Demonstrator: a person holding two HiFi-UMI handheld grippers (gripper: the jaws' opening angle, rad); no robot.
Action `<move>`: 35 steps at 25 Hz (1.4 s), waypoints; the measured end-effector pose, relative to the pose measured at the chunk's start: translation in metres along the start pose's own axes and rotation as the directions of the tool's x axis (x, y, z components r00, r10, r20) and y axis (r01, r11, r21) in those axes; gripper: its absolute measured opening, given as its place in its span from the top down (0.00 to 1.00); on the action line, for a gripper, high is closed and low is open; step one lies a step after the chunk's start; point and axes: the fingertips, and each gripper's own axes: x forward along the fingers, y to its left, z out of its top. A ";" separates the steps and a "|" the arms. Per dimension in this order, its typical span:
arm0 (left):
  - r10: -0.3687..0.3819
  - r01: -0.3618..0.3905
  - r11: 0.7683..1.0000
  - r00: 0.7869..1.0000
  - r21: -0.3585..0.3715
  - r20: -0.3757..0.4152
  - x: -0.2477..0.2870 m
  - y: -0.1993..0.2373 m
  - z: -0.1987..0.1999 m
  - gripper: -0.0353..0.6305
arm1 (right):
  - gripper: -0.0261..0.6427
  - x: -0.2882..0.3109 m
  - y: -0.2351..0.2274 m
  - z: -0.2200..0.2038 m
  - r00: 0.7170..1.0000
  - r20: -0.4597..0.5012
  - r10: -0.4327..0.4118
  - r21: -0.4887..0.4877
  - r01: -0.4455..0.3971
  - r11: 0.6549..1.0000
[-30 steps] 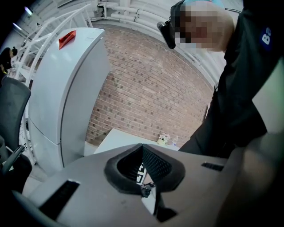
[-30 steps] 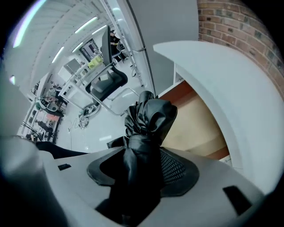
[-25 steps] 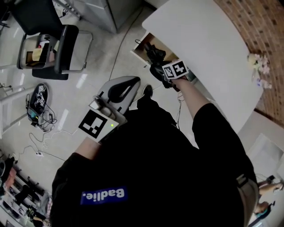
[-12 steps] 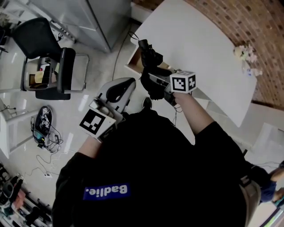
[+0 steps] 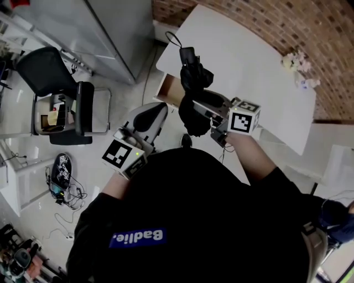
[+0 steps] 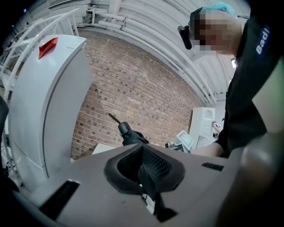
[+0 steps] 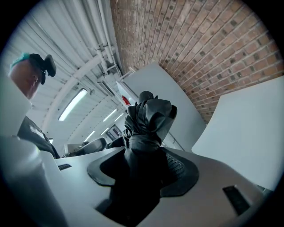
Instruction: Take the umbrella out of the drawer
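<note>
My right gripper [image 5: 193, 108] is shut on a black folded umbrella [image 5: 191, 83] and holds it up in the air, above the open wooden drawer [image 5: 168, 88] at the edge of the white table [image 5: 243, 61]. In the right gripper view the umbrella [image 7: 148, 117] stands bunched between the jaws of this gripper [image 7: 142, 164]. The umbrella's handle end and strap point away from me. My left gripper [image 5: 157, 108] hangs to the left of the drawer, shut and holding nothing. From the left gripper [image 6: 144, 170] I see the umbrella [image 6: 128, 135] ahead against the brick wall.
A brick wall [image 5: 249, 16] runs behind the table, which carries a small bunch of flowers [image 5: 296, 69]. A grey cabinet [image 5: 110, 27] stands at the left of the table. A black office chair [image 5: 77, 105] and cables [image 5: 61, 177] are on the floor at left.
My right gripper has lifted the umbrella up out of the drawer and tipped toward level. My left gripper has risen a little.
</note>
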 end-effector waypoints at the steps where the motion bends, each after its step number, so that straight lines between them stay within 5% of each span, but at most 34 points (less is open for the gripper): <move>1: -0.005 0.005 1.000 1.000 -0.002 0.000 0.000 0.000 0.000 0.94 | 0.59 -0.002 0.007 0.006 1.000 0.017 0.010 -0.008 -0.010 1.000; 9: -0.049 0.049 0.999 0.999 0.016 -0.003 0.011 -0.013 0.007 0.94 | 0.59 -0.030 0.051 0.045 0.980 0.171 0.099 -0.059 -0.090 0.994; 35: -0.067 0.067 0.997 0.998 0.024 -0.013 0.014 -0.025 0.012 0.94 | 0.59 -0.033 0.060 0.046 0.984 0.161 0.078 -0.087 -0.065 0.994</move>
